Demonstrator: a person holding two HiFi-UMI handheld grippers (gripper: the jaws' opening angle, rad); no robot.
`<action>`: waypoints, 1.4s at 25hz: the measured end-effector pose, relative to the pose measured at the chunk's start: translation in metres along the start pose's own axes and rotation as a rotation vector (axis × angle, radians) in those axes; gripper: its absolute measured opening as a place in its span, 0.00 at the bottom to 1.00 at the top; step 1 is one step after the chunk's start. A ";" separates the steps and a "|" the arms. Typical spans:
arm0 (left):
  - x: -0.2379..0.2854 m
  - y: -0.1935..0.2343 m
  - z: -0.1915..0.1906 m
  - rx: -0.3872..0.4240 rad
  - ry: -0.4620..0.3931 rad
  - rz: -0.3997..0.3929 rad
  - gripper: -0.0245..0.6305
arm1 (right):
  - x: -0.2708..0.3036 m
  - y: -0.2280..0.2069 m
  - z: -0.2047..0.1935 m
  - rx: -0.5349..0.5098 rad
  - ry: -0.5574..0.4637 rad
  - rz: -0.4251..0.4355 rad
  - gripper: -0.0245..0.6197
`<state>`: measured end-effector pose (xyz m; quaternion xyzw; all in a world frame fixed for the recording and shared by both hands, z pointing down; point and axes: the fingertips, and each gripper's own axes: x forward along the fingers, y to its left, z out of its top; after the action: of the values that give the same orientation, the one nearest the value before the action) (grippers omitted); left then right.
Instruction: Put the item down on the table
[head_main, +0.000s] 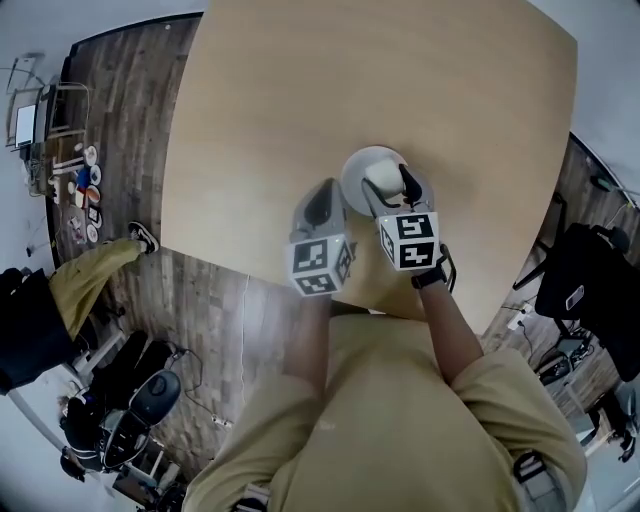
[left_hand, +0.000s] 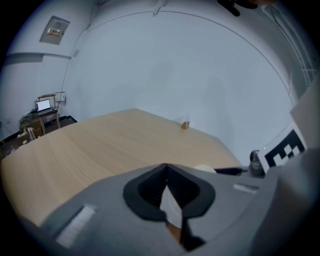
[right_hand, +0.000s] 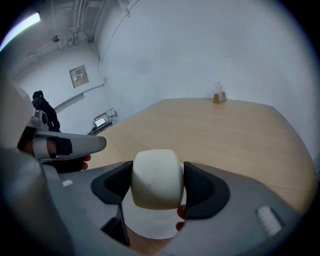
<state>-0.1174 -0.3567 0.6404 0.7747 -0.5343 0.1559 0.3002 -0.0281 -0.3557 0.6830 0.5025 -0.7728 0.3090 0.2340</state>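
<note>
A cream-white rounded item (right_hand: 156, 180) sits between my right gripper's (right_hand: 157, 186) dark pads (right_hand: 204, 190), which are shut on its two sides. It hangs just above a white round plate (right_hand: 145, 226) on the light wooden table (head_main: 350, 70). In the head view the item (head_main: 382, 179) and plate (head_main: 358, 168) lie near the table's front edge, with the right gripper (head_main: 395, 188) over them. My left gripper (head_main: 322, 198) is just left of the plate, its jaws shut tip to tip with nothing between them (left_hand: 166, 169).
A small brown object (right_hand: 219, 95) stands near the table's far edge, also visible in the left gripper view (left_hand: 185, 125). Wooden floor (head_main: 130, 120) with clutter and a desk with a laptop (left_hand: 43, 105) lies to the left. A black bag (head_main: 585, 285) is at the right.
</note>
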 end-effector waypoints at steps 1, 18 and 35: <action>0.002 0.001 -0.002 -0.003 0.007 0.001 0.04 | 0.005 0.001 -0.002 -0.006 0.011 0.003 0.54; 0.016 0.025 -0.013 -0.040 0.049 0.031 0.04 | 0.044 0.019 -0.028 -0.118 0.166 0.022 0.54; -0.015 0.006 -0.017 -0.024 0.021 0.040 0.04 | 0.034 0.008 -0.047 -0.186 0.206 0.007 0.54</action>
<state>-0.1273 -0.3367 0.6473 0.7585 -0.5482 0.1636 0.3120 -0.0466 -0.3416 0.7368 0.4415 -0.7719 0.2868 0.3564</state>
